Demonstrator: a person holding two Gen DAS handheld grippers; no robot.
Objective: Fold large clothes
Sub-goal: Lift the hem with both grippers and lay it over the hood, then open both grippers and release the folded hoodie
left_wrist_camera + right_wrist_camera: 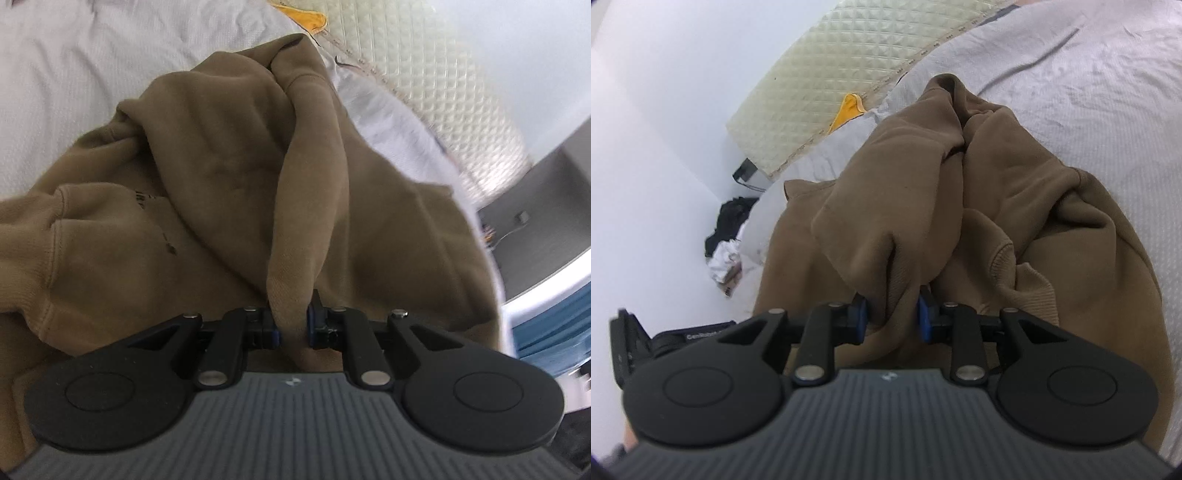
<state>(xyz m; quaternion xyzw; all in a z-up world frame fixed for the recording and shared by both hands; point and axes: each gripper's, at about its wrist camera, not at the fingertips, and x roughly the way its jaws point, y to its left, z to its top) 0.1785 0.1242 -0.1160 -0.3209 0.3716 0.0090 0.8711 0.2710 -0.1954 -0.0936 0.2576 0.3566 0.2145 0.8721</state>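
A large olive-brown sweatshirt lies bunched on a white bed sheet. In the left wrist view a thick fold of it runs straight into my left gripper, whose blue pads are shut on that fold. The right wrist view shows the same sweatshirt rumpled in front of me, with a ribbed cuff at the right. My right gripper is shut on another bunched fold of the fabric, its blue pads pressed into both sides.
A cream quilted mattress edge borders the sheet, with a yellow cloth tucked beside it. White wall lies beyond. A dark heap of clothes sits on the floor at the left of the right wrist view.
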